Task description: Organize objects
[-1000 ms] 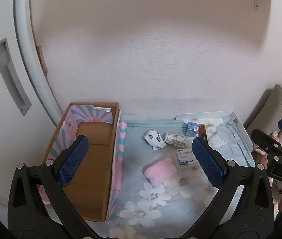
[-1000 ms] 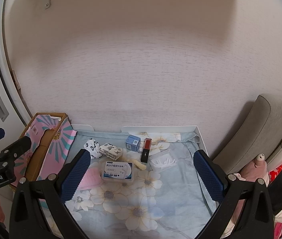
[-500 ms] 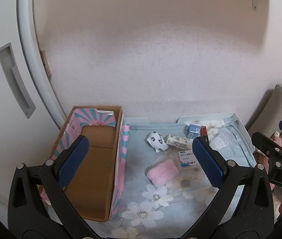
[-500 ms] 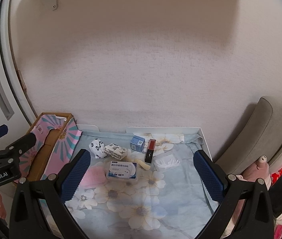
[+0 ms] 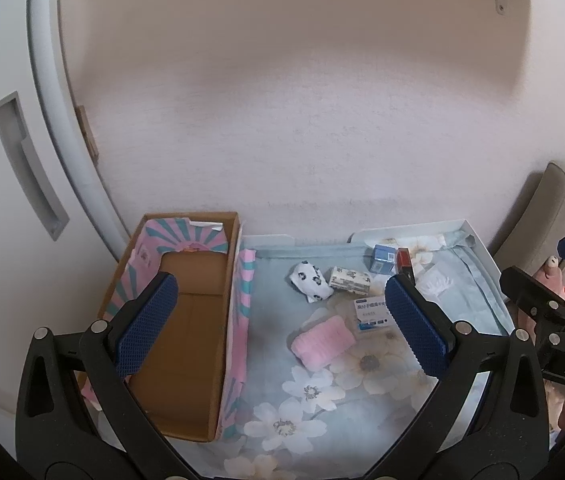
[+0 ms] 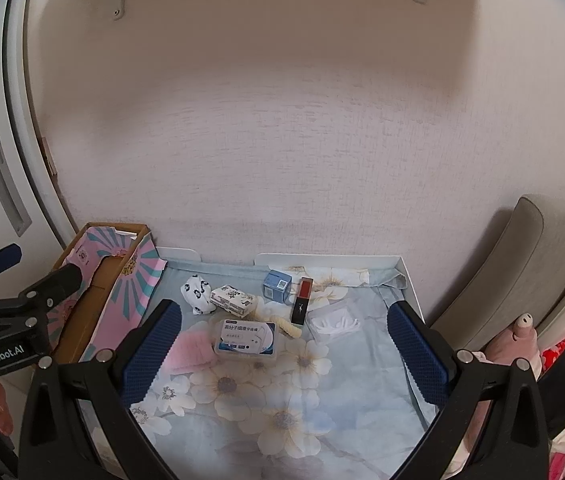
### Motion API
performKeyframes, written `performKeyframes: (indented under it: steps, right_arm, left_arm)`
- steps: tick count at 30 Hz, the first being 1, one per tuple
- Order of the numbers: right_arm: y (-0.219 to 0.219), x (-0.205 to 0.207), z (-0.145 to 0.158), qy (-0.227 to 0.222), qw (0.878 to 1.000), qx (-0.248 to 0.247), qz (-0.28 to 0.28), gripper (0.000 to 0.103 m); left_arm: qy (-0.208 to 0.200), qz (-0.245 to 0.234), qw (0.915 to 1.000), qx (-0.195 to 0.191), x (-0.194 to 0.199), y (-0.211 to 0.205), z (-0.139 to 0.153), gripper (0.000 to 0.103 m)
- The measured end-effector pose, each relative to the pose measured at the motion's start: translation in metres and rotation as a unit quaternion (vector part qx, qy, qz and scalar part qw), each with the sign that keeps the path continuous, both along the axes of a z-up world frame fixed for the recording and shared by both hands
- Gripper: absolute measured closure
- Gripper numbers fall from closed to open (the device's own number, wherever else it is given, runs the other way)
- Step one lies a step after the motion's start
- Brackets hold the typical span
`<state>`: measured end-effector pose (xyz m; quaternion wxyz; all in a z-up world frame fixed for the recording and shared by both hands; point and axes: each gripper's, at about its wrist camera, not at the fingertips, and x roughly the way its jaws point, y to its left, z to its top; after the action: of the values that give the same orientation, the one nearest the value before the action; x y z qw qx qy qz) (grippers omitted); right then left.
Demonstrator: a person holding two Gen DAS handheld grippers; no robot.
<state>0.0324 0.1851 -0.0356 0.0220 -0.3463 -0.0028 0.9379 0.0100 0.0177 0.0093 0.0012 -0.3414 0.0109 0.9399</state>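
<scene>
While both grippers, left (image 5: pixel 280 322) and right (image 6: pixel 284 350), hover with jaws wide and empty, small items (image 6: pixel 247 339) lie clustered beside the empty box (image 5: pixel 190 320), presumably awaiting sorting.

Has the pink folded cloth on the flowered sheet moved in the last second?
No. The pink folded cloth keeps its spot beside the white labelled box and the cardboard box; only the camera view shifts.

Your view: pale blue cloth (image 6: pixel 322 412) with cream flowers; pink towel (image 5: pixel 322 342); white sock (image 6: pixel 197 294), black spots; pink-teal striped box (image 5: pixel 186 320).
</scene>
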Motion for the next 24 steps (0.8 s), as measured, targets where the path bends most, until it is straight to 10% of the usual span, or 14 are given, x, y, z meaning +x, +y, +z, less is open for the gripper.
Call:
performKeyframes:
  steps: [24]
  right_arm:
    - [0.0051, 0.0038, -0.0002, 0.003, 1.0, -0.009, 0.002, 0.0]
  left_arm:
    - [-0.005, -0.003, 0.9999, 0.015, 0.0018, -0.0003, -0.0033, 0.0]
